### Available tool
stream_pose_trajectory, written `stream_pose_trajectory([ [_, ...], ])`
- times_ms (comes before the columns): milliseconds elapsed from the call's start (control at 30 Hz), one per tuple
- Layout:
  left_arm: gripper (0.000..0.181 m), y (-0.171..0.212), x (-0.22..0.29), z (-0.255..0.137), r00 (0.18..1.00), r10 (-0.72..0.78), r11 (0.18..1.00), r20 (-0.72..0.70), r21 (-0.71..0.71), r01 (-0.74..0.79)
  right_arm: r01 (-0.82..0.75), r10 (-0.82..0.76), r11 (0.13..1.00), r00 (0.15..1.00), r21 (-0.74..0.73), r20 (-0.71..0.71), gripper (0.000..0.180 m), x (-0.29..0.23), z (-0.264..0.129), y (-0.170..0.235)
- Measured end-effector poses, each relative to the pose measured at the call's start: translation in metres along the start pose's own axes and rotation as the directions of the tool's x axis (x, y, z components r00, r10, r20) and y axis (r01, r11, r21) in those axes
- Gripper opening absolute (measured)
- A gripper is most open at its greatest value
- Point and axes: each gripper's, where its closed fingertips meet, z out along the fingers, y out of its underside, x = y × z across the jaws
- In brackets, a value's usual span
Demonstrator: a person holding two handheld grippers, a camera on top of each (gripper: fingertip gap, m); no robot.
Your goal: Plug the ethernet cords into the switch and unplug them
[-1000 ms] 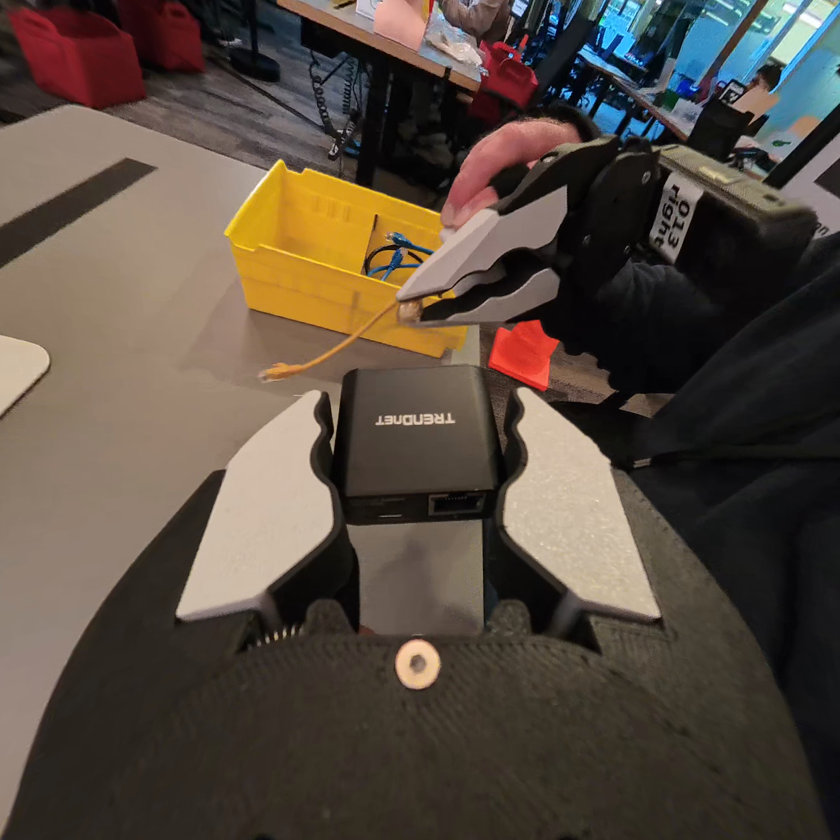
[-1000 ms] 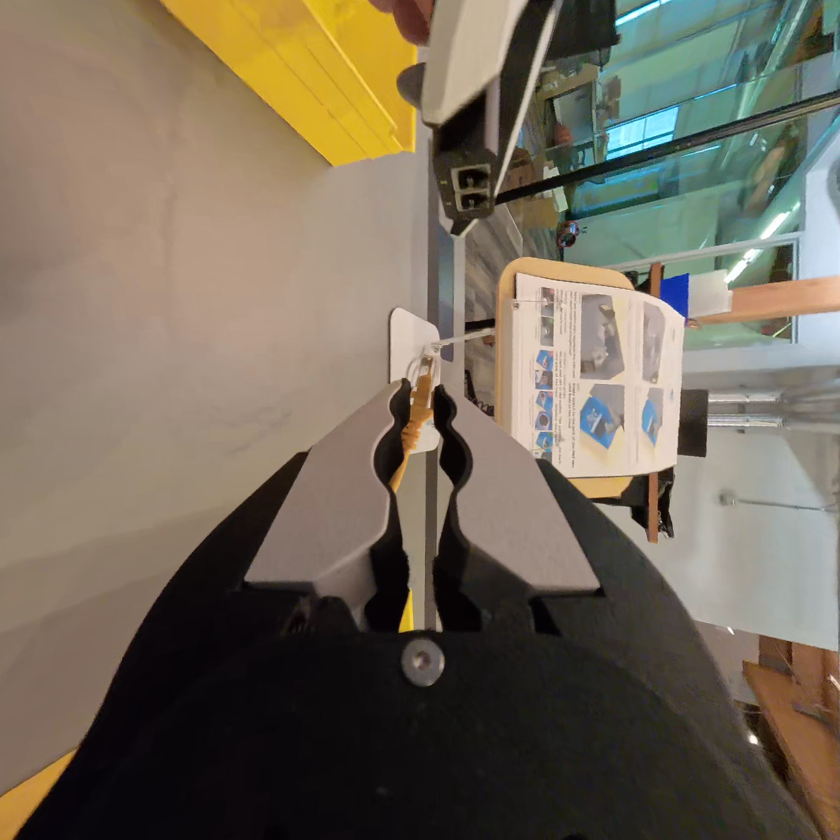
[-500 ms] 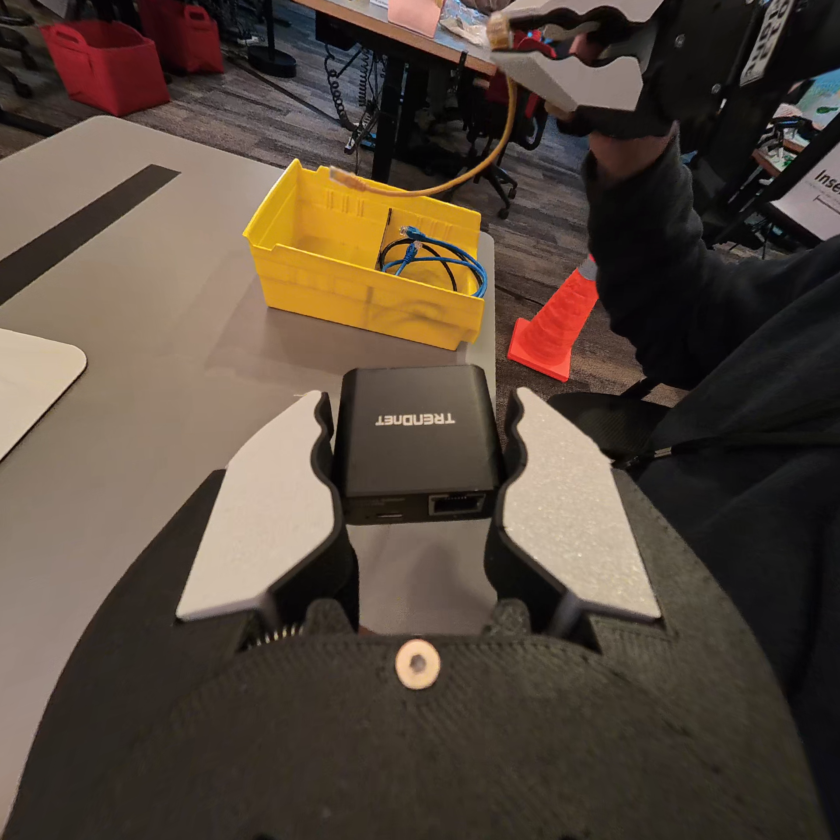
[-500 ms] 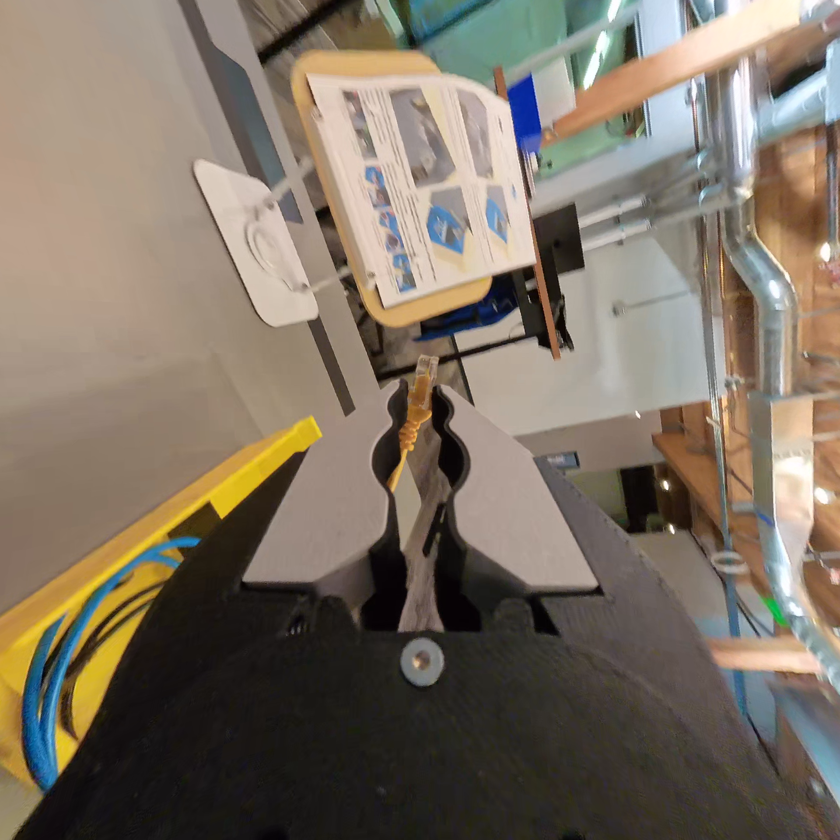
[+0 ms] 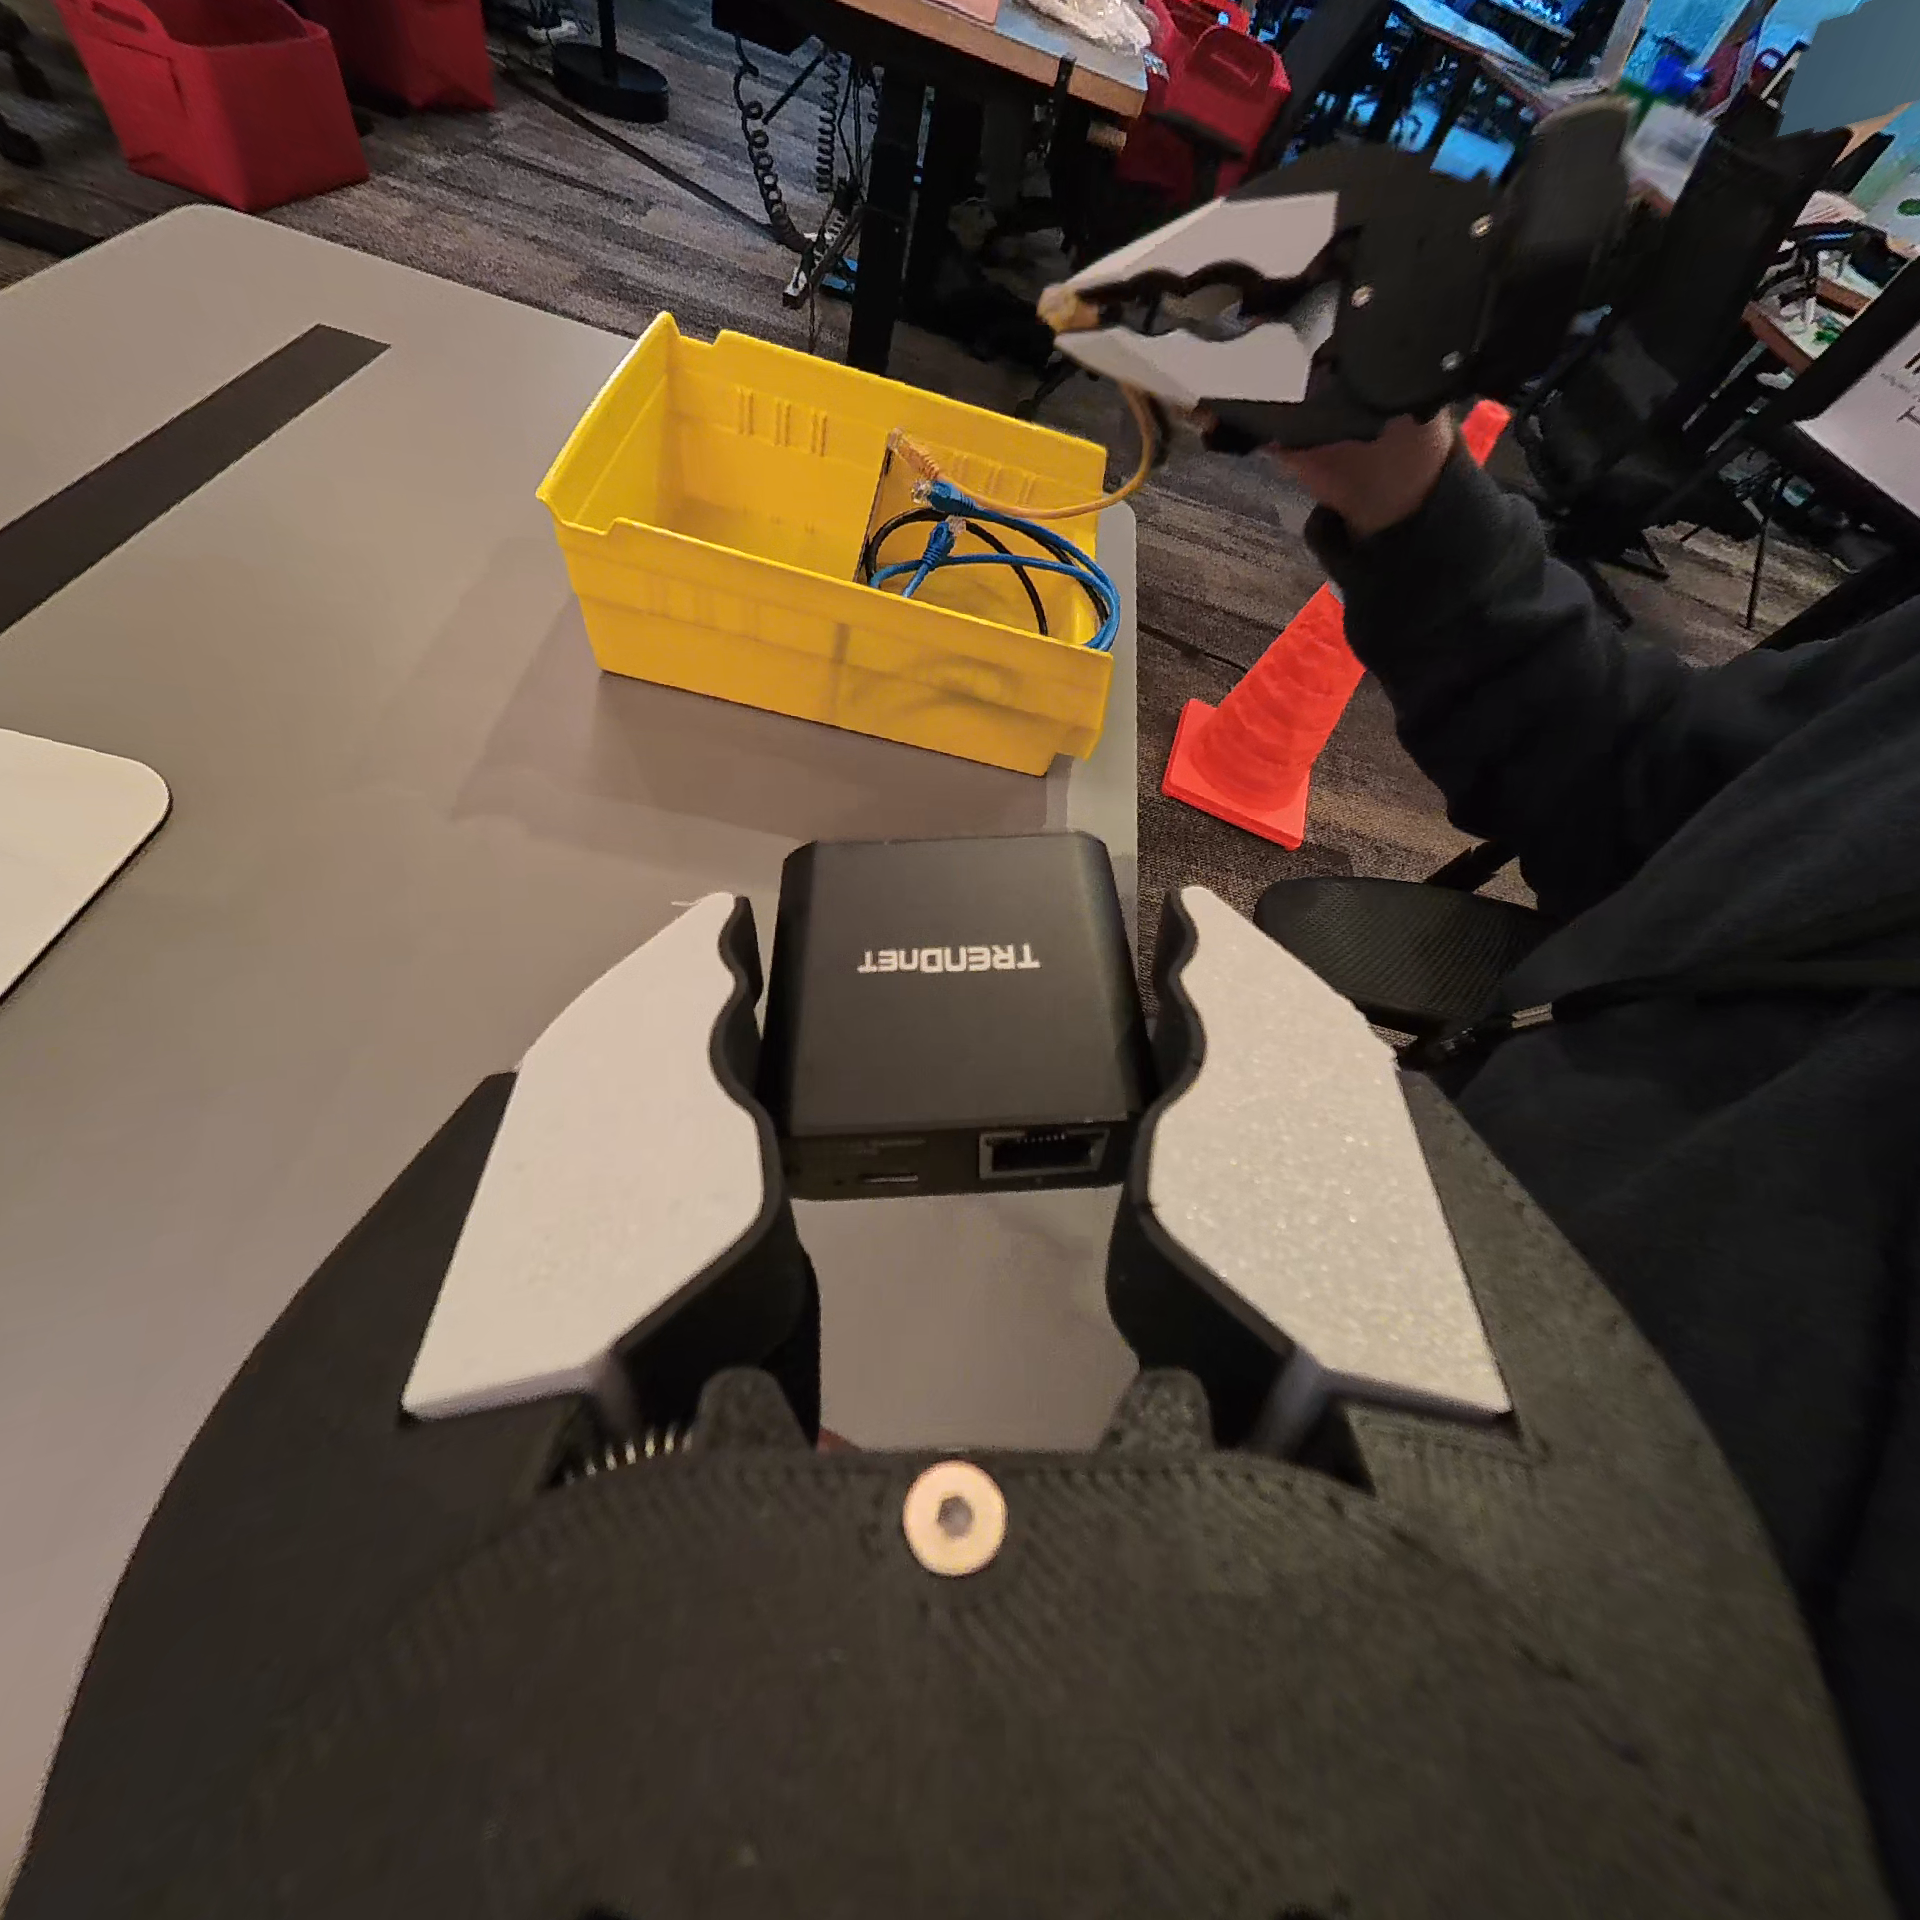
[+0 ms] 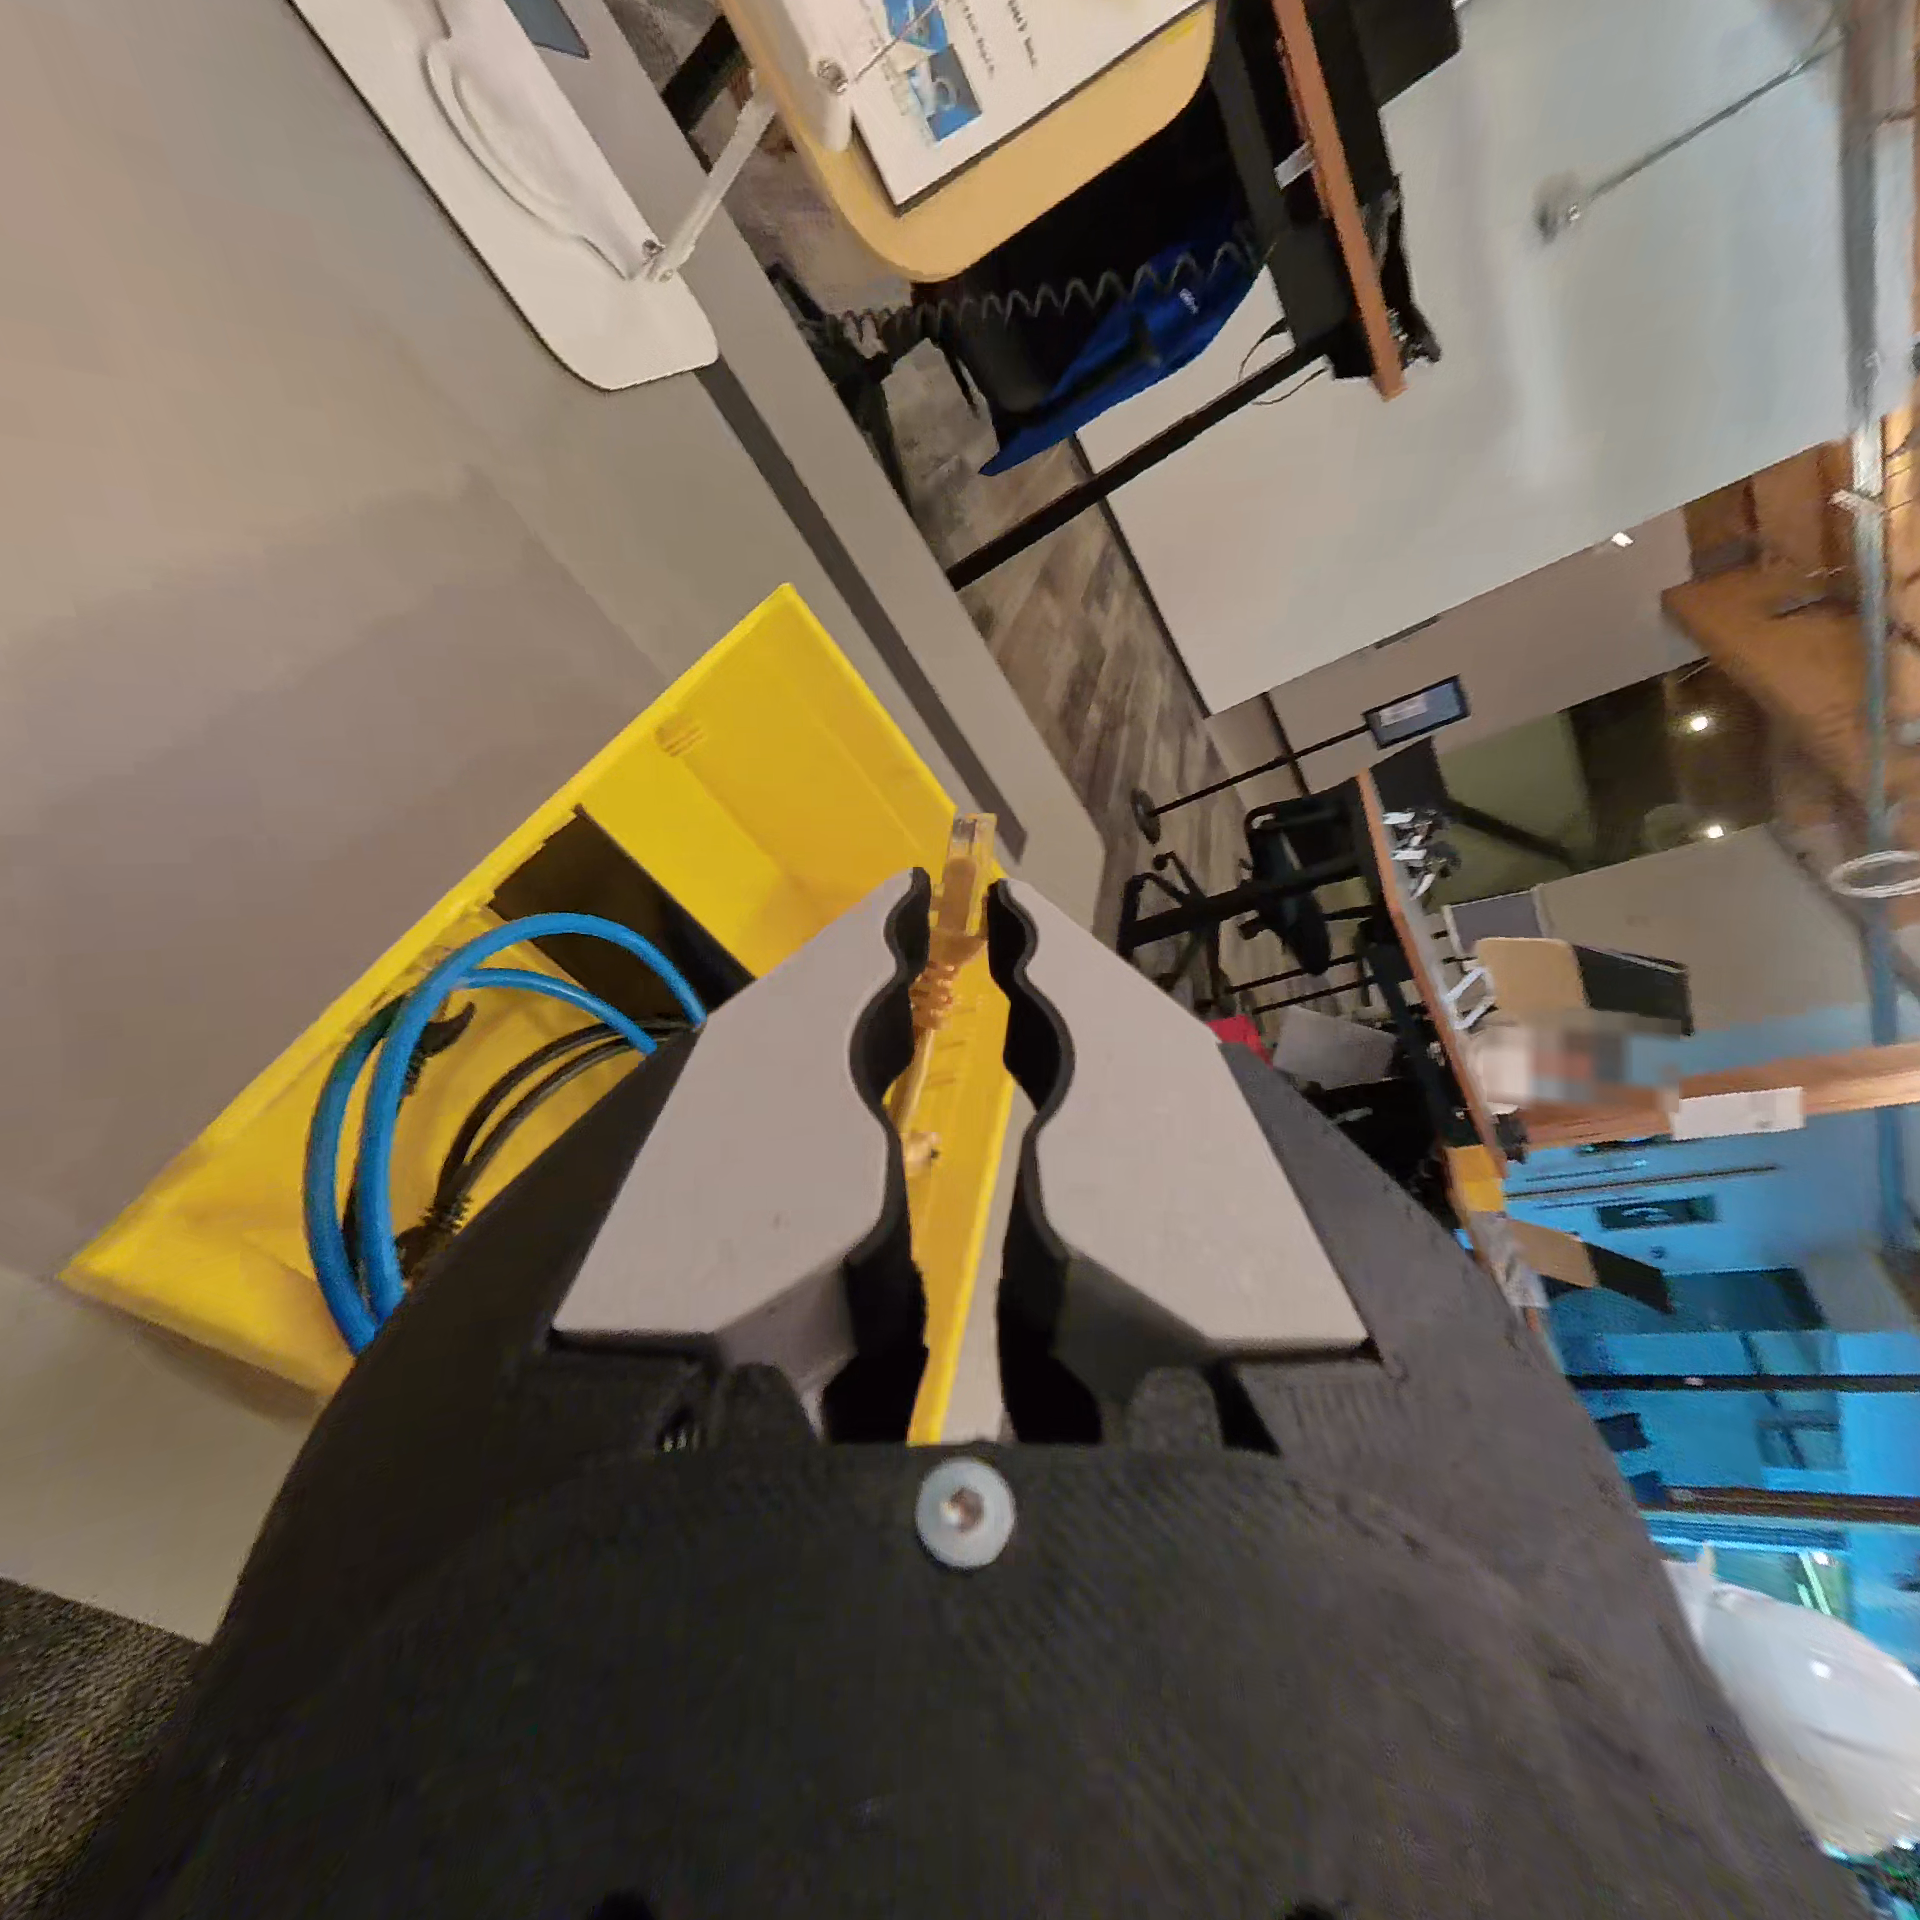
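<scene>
The left claw [image 5: 954,1023] is clamped on the black switch [image 5: 951,987] on the grey worktop [image 5: 312,727]. At one o'clock, the raised right claw [image 6: 951,914] pinches the orange cord [image 6: 951,935] above the yellow bin [image 5: 831,644], which holds a blue cord [image 5: 997,566].

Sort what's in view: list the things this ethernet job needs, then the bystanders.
For the job:
small black plastic network switch
thin orange ethernet cord
coiled blue ethernet cord
left gripper
right gripper

Lying about:
yellow plastic bin
orange traffic cone
flat white pad
</scene>
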Motion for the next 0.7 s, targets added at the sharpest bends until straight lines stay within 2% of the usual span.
stream_pose_trajectory([
  [300,0.073,0.002,-0.002,-0.001,1.000,-0.001,1.000,0.008,-0.008,0.001,-0.210,0.213,0.977,0.961,-0.038,0.176,0.010,-0.056,0.057,0.025],
  [367,0.073,0.003,-0.003,-0.001,1.000,-0.004,1.000,0.005,-0.010,0.004,-0.279,0.295,0.955,0.924,-0.102,0.243,0.011,-0.071,0.066,0.035],
  [433,0.073,0.005,-0.004,0.000,1.000,-0.006,1.000,0.005,-0.016,0.006,-0.275,0.324,0.939,0.908,-0.205,0.266,0.014,-0.084,0.075,0.054],
  [600,0.073,0.007,-0.006,0.001,1.000,-0.012,1.000,0.003,-0.020,0.012,-0.288,0.340,0.938,0.879,-0.194,0.335,0.021,-0.089,0.071,0.049],
  [700,0.073,0.008,-0.006,0.002,1.000,-0.013,1.000,-0.001,-0.024,0.013,-0.324,0.388,0.920,0.828,-0.218,0.405,0.029,-0.090,0.067,0.049],
])
